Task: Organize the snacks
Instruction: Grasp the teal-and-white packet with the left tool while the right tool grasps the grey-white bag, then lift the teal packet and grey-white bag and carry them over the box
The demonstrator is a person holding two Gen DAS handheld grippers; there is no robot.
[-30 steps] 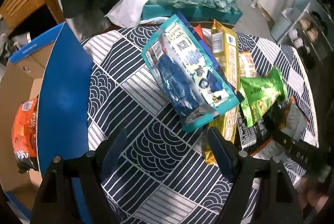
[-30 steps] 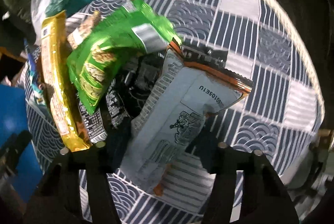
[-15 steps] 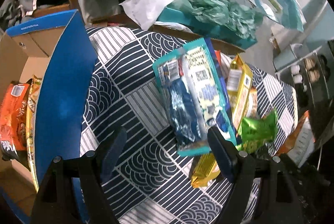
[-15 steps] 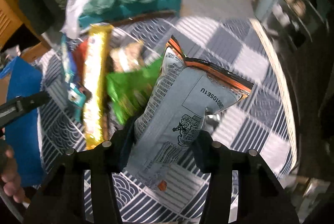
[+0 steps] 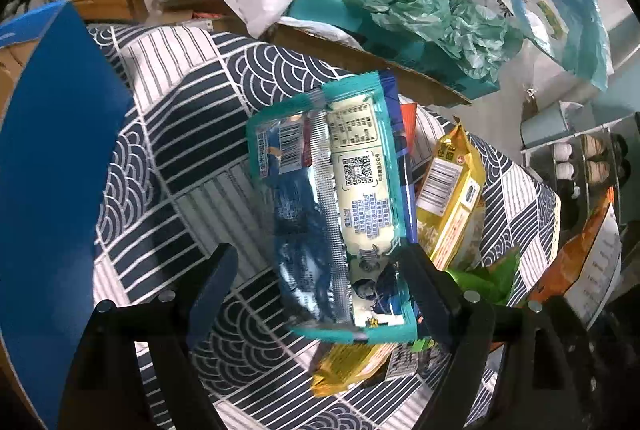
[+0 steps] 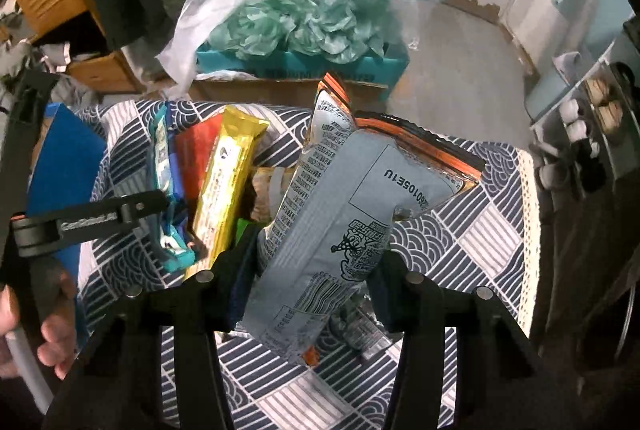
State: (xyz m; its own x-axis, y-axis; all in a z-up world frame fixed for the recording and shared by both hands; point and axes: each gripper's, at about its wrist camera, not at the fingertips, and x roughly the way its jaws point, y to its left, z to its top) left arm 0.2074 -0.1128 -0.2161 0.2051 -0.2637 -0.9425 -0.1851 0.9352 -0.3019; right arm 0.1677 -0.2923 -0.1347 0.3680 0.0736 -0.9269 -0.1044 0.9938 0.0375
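Right gripper: jaws partway closed, clamped on the lower part of a silver-grey foil snack bag with an orange top seal, held up off the table. That bag hides most of what lies under it; only a green corner and a dark wrapper peek out, can't ID them.

Left gripper: jaws wide and have just been opening further. A teal-edged snack packet with a white label and QR code lies between them; the right finger overlaps the packet's edge, left one clear of it. Can't tell if there's contact.

Just beside the packet: long yellow foil snack pack, lower end buried under the teal one.

All on a round table with navy-and-white patterned cloth.

Left edge: blue cardboard box flap, box interior cut off.

Beyond the table: teal box of crumpled green tissue.
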